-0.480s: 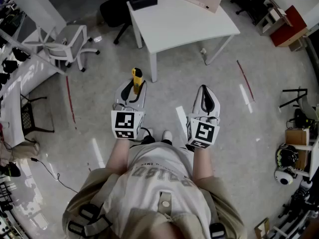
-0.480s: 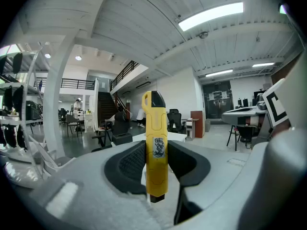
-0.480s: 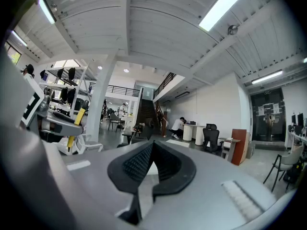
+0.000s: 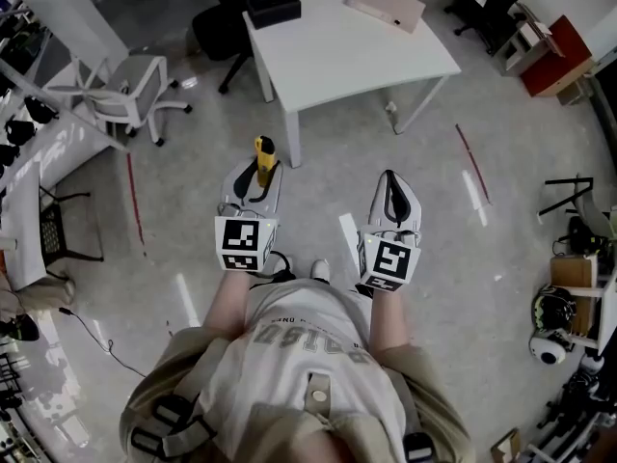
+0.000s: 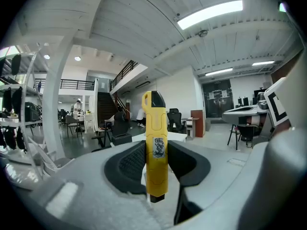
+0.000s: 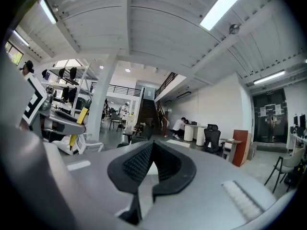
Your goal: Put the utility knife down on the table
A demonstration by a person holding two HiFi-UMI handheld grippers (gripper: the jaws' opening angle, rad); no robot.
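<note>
A yellow utility knife [image 4: 263, 150] stands between the jaws of my left gripper [image 4: 258, 169], which is shut on it. In the left gripper view the utility knife [image 5: 155, 145] is upright, clamped at its lower half by the left gripper [image 5: 156, 164], with its black tip pointing up. My right gripper [image 4: 389, 179] hangs beside it, shut and empty; the right gripper [image 6: 149, 152] has its pads together. The white table [image 4: 347, 51] stands ahead of both grippers, which hover over the floor short of it. From the right gripper view the knife [image 6: 80, 117] shows at far left.
On the table lie a pink flat box [image 4: 386, 3] and a black box [image 4: 274, 9]. A white office chair [image 4: 130, 90] stands at left, a black chair [image 4: 220, 19] behind the table. A red cabinet [image 4: 557, 51] and cluttered gear [image 4: 559, 307] line the right side.
The head view has shifted a little. Both grippers keep their places, and the knife stays in the left one.
</note>
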